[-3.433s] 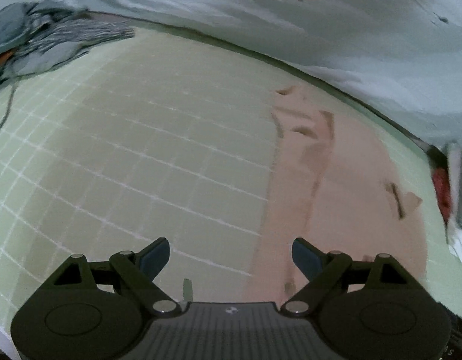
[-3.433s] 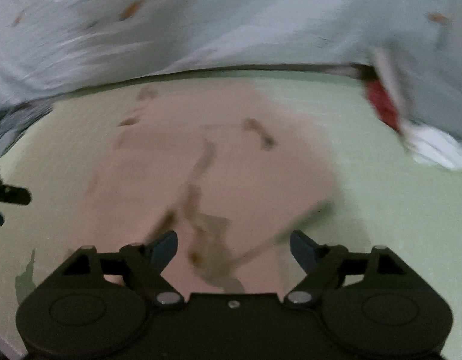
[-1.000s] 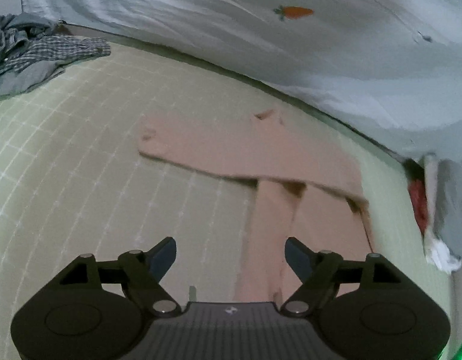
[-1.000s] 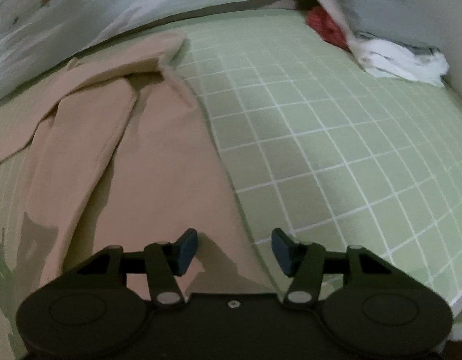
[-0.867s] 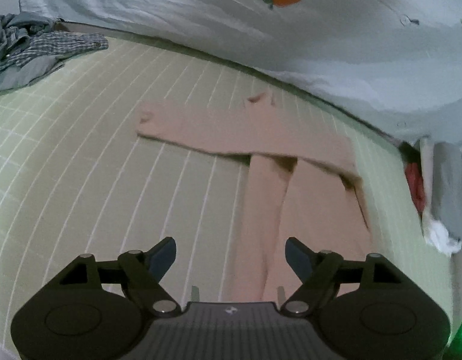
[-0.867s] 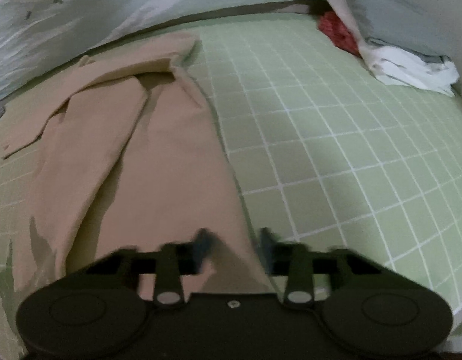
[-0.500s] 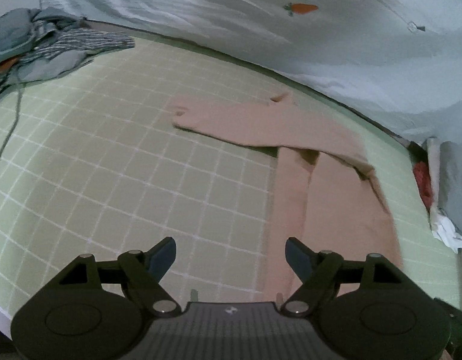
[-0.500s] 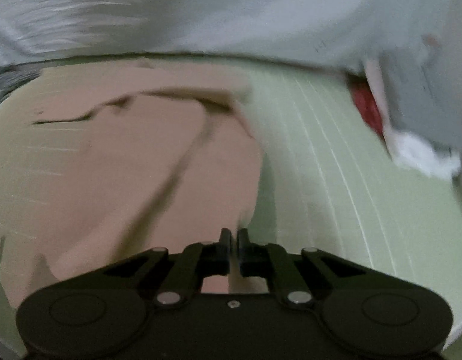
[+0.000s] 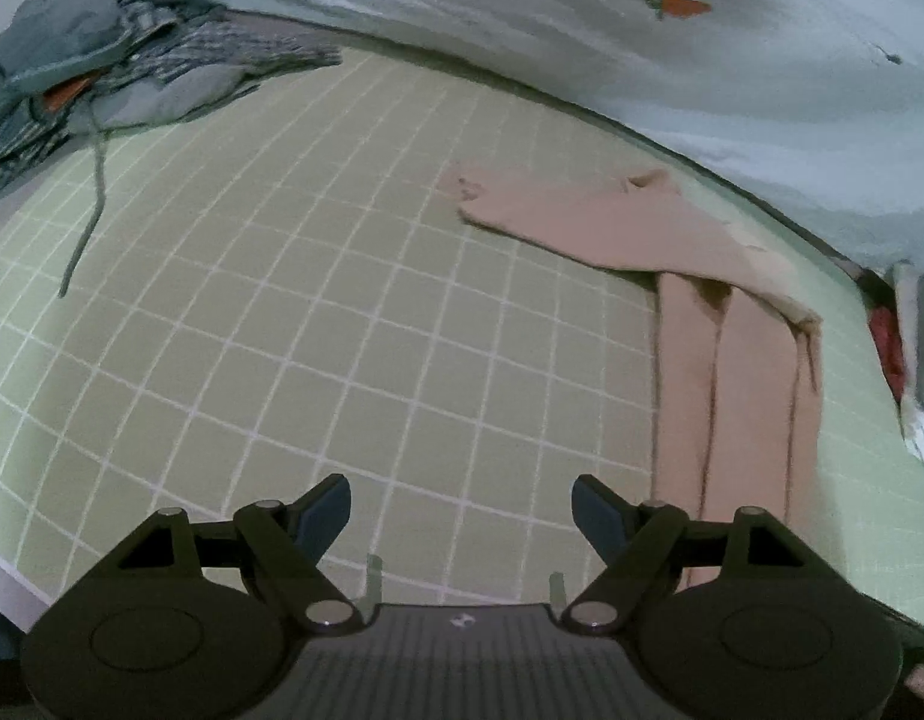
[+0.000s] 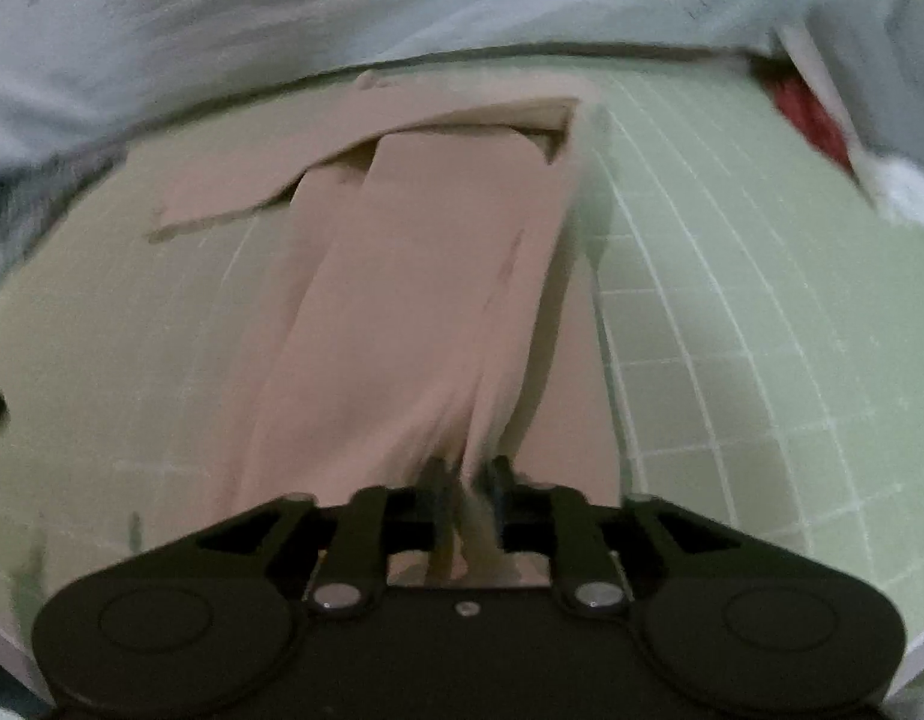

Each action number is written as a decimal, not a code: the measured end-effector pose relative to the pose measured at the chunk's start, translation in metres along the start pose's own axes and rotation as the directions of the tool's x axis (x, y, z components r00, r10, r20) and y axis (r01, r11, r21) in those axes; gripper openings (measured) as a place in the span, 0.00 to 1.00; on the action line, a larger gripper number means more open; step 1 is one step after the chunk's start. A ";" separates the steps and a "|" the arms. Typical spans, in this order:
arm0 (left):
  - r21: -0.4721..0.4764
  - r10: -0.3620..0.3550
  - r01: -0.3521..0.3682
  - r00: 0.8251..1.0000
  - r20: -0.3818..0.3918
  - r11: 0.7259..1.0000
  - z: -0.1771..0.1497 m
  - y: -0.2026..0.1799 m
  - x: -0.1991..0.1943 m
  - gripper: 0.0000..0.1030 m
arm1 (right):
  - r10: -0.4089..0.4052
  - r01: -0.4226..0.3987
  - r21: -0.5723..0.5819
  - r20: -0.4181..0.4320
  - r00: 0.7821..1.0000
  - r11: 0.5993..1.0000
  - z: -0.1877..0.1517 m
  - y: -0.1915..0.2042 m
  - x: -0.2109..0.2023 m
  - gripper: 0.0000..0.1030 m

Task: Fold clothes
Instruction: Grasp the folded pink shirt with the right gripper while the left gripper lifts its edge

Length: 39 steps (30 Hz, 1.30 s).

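Observation:
A beige long-sleeved garment [image 9: 738,372] lies on the green gridded mat [image 9: 342,324], one sleeve folded across its top toward the left. In the right wrist view my right gripper [image 10: 467,474] is shut on the near hem of the beige garment [image 10: 414,300] and lifts it, so the cloth bunches up from the mat [image 10: 732,312]. My left gripper [image 9: 461,501] is open and empty over bare mat, to the left of the garment's lower edge.
A heap of grey and checked clothes [image 9: 102,72] sits at the mat's far left, with a cord trailing from it. A pale sheet with carrot prints [image 9: 642,30] hangs behind. Red and white cloths [image 9: 894,354] lie at the right edge.
My right gripper closed on the garment's near hem and has raised it. My left gripper stayed open and swung left, so the garment now sits further right in its view.

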State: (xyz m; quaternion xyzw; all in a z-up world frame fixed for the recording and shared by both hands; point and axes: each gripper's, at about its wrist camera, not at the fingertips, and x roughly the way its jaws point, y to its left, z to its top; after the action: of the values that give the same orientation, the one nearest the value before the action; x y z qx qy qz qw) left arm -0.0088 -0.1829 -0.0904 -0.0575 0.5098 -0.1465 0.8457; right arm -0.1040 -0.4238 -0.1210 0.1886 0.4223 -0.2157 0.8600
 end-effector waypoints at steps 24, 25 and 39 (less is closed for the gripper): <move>-0.079 0.056 -0.055 0.998 0.003 0.995 0.055 0.008 0.036 0.84 | -0.146 0.140 0.057 0.111 0.983 0.988 0.062 -0.003 0.003 0.68; -0.080 0.062 -0.062 0.998 0.006 0.995 0.063 0.006 0.040 0.84 | -0.139 0.131 0.071 0.124 0.982 0.989 0.073 -0.004 0.006 0.68; 0.049 0.089 -0.088 0.996 -0.015 0.995 0.182 -0.004 0.153 0.84 | -0.067 0.038 0.279 0.095 0.993 0.960 0.195 0.001 0.122 0.53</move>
State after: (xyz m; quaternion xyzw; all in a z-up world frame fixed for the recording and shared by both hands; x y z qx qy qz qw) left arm 0.2177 -0.2427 -0.1328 -0.0131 0.5152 -0.1217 0.8483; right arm 0.0894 -0.5471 -0.1076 0.2841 0.3480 -0.3047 0.8398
